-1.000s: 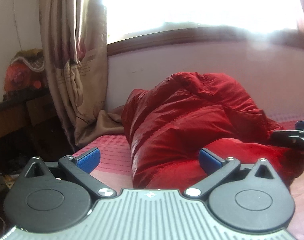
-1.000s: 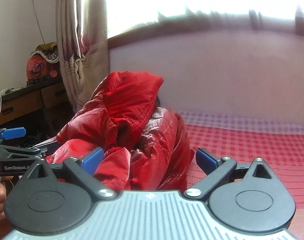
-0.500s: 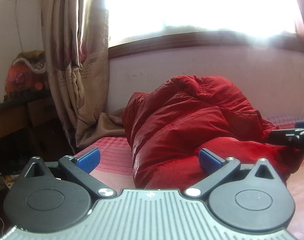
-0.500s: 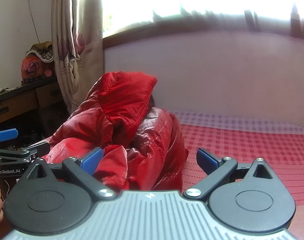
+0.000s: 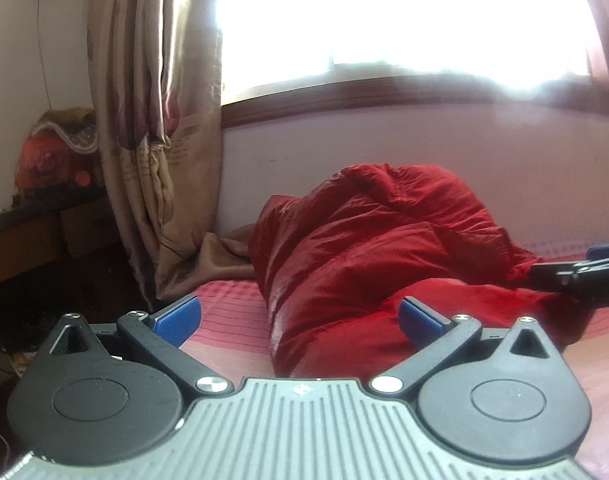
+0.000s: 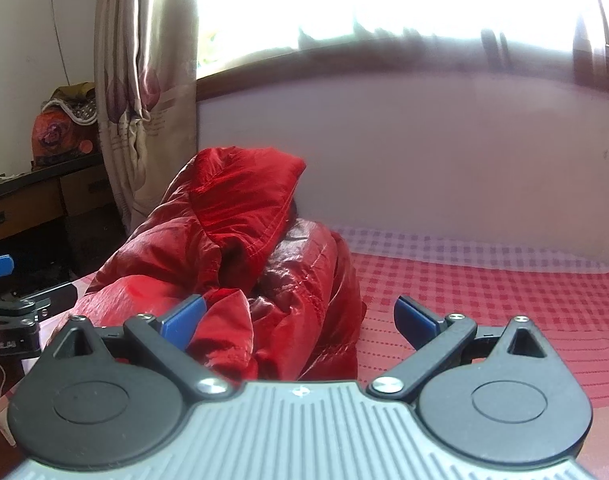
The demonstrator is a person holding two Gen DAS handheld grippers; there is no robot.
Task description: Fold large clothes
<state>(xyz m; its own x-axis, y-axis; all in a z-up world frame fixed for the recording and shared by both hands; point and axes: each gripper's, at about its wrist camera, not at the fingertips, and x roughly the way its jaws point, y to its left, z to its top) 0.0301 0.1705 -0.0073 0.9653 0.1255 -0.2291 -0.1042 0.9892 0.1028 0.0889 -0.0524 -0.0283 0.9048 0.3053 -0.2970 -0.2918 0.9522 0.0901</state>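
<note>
A red puffy hooded jacket (image 5: 368,252) lies crumpled in a heap on the bed, against the wall under the window. My left gripper (image 5: 298,314) is open and empty, just in front of the heap's near edge. In the right wrist view the jacket (image 6: 244,240) shows its hood raised at the top. My right gripper (image 6: 300,316) is open and empty, with jacket folds lying between its blue pads. The right gripper also shows at the right edge of the left wrist view (image 5: 584,276), and the left gripper at the left edge of the right wrist view (image 6: 8,300).
The bed has a red checked sheet (image 6: 484,292). A beige curtain (image 5: 156,140) hangs at the left and pools on the bed corner. A dark wooden desk (image 6: 32,204) with a red bag stands beyond the bed's left side. A pale wall (image 6: 424,160) backs the bed.
Both grippers have drawn back and tilted up a little, so the jacket sits lower and smaller in both views. Both stay open and empty.
</note>
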